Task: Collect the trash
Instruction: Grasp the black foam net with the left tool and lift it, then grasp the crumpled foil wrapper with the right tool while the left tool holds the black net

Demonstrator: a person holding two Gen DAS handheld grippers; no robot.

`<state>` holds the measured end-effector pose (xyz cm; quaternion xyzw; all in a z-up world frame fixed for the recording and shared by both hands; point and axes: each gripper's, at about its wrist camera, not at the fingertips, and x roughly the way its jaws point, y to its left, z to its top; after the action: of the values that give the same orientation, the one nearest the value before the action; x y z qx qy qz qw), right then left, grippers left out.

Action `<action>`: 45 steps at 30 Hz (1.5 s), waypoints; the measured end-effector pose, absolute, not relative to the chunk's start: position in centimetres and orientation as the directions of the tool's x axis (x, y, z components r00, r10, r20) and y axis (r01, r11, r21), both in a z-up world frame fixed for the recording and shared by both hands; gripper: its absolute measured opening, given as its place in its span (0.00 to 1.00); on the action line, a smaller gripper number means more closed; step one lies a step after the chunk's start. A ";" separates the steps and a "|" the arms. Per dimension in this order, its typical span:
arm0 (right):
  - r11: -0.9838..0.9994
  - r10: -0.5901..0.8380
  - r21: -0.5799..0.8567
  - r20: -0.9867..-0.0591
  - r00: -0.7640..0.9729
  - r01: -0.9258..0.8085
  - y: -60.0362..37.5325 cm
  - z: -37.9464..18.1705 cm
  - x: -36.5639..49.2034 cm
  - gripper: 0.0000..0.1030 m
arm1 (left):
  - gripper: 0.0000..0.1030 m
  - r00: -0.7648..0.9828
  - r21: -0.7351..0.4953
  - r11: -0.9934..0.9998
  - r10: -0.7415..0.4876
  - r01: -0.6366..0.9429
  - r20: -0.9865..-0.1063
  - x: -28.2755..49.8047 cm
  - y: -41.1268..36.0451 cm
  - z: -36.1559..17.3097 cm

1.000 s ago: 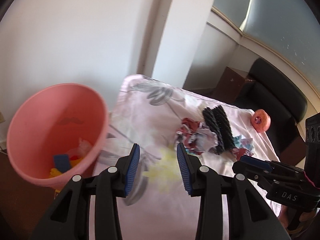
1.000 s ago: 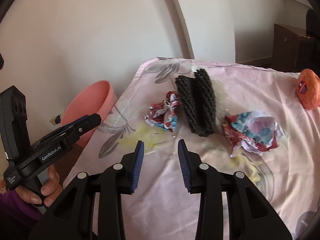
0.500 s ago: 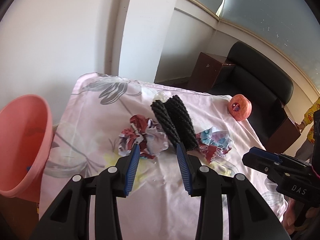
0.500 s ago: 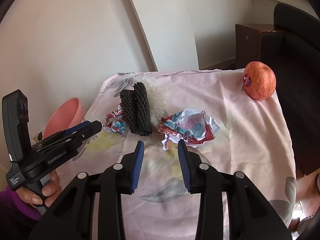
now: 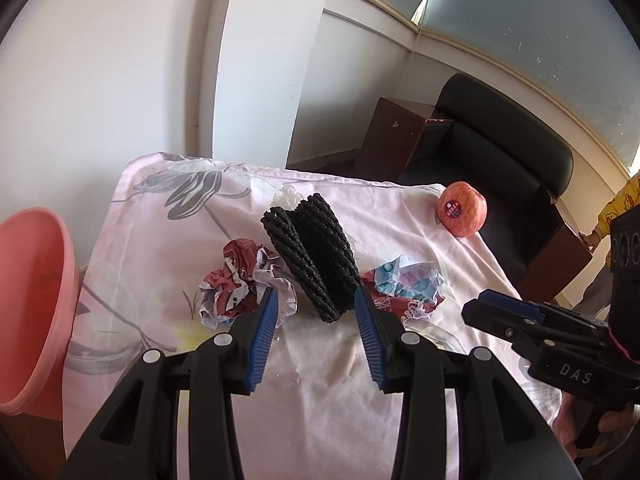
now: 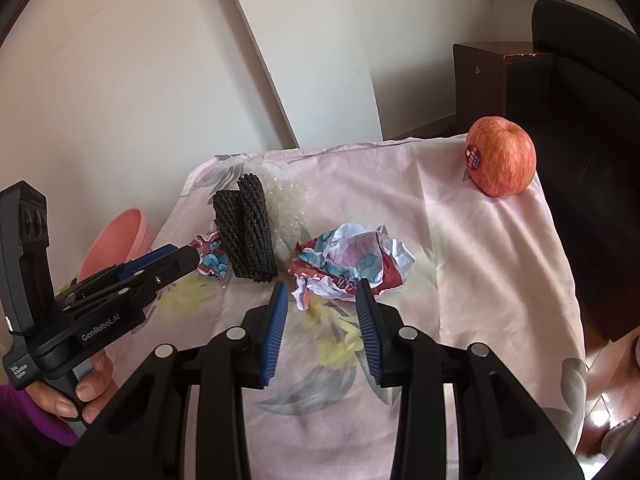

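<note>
- Left wrist view: the left gripper (image 5: 316, 312) fills the lower middle of the frame, its blue-padded jaws spread wide with nothing between them.
- The black foam net (image 5: 314, 256) lies just above the gap between the jaws, at frame centre, on the pink flowered cloth (image 5: 160, 216).
- A crumpled red-and-white wrapper (image 5: 240, 284) sits left of the net, right behind the left jaw tip; a second crumpled wrapper (image 5: 404, 284) lies right of the net, behind the right jaw tip.
- The pink bin (image 5: 36, 304) stands at the left edge of the frame, beside the cloth.
- An apple (image 5: 462, 214) rests at the cloth's upper right corner, well apart from the gripper.
- The right gripper (image 5: 504, 316) enters from the lower right, seen side-on.
- Right wrist view: the right gripper (image 6: 322, 312) is also spread wide and empty, at lower centre.
- The larger crumpled wrapper (image 6: 352, 264) lies directly above its jaw gap, close to the tips; whether a pad touches the paper is hard to tell.
- The net (image 6: 246, 230) and the smaller wrapper (image 6: 212, 258) lie upper left of it, with a clear plastic wad (image 6: 288, 208) behind the net.
- The left gripper (image 6: 168, 264) reaches in from the left edge toward the smaller wrapper.
- The apple (image 6: 502, 156) sits in the upper right; the bin (image 6: 116, 240) peeks out at left.
</note>
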<state>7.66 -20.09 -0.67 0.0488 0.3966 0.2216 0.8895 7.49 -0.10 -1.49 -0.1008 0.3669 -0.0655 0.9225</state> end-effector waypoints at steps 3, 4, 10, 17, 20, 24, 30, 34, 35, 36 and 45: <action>0.895 0.437 0.270 -0.685 0.582 -0.355 -19.9 -0.9 8.1 0.35 | 0.38 0.720 -0.248 0.968 -0.204 0.046 -0.663 7.9 0.0 -1.3; 0.895 0.439 0.273 -0.685 0.581 -0.354 -19.9 -1.0 8.3 0.35 | 0.38 0.719 -0.250 0.967 -0.205 0.044 -0.664 8.1 0.0 -1.3; 0.885 0.458 0.291 -0.680 0.573 -0.363 -19.6 -1.3 9.1 0.35 | 0.38 0.724 -0.253 0.967 -0.193 0.027 -0.662 10.5 0.4 -1.1; 0.881 0.467 0.306 -0.686 0.558 -0.361 -19.5 -1.9 9.9 0.35 | 0.38 0.712 -0.208 0.978 -0.131 -0.022 -0.690 14.0 0.8 -1.8; 0.877 0.474 0.311 -0.684 0.555 -0.366 -19.3 -2.0 10.2 0.35 | 0.38 0.687 -0.211 0.977 -0.129 -0.037 -0.716 15.0 1.0 -2.6; 0.871 0.483 0.313 -0.682 0.549 -0.378 -19.0 -2.1 10.3 0.35 | 0.13 0.679 -0.236 0.971 -0.152 -0.032 -0.718 14.9 1.1 -3.1; 0.870 0.479 0.289 -0.689 0.543 -0.399 -18.3 -2.5 9.9 0.35 | 0.09 0.714 -0.293 0.956 -0.200 -0.008 -0.671 13.5 1.3 -1.6; 0.867 0.480 0.281 -0.690 0.542 -0.410 -17.9 -2.6 9.8 0.35 | 0.09 0.740 -0.317 0.948 -0.219 0.009 -0.636 12.1 1.8 0.0; 0.868 0.478 0.275 -0.691 0.543 -0.414 -17.7 -2.7 9.7 0.35 | 0.09 0.745 -0.321 0.947 -0.222 0.011 -0.629 11.7 2.0 0.3; 0.868 0.475 0.269 -0.693 0.543 -0.417 -17.4 -2.8 9.8 0.35 | 0.09 0.749 -0.324 0.946 -0.224 0.013 -0.623 11.2 2.2 0.6; 0.872 0.392 0.100 -0.728 0.562 -0.480 -14.9 -3.7 10.8 0.35 | 0.09 0.757 -0.329 0.944 -0.199 -0.023 -0.622 7.7 4.8 1.2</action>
<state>10.81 -14.89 -3.75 -0.0549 0.3975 0.2473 0.8819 7.75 4.77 1.23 -0.1605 0.3452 -0.0476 0.9235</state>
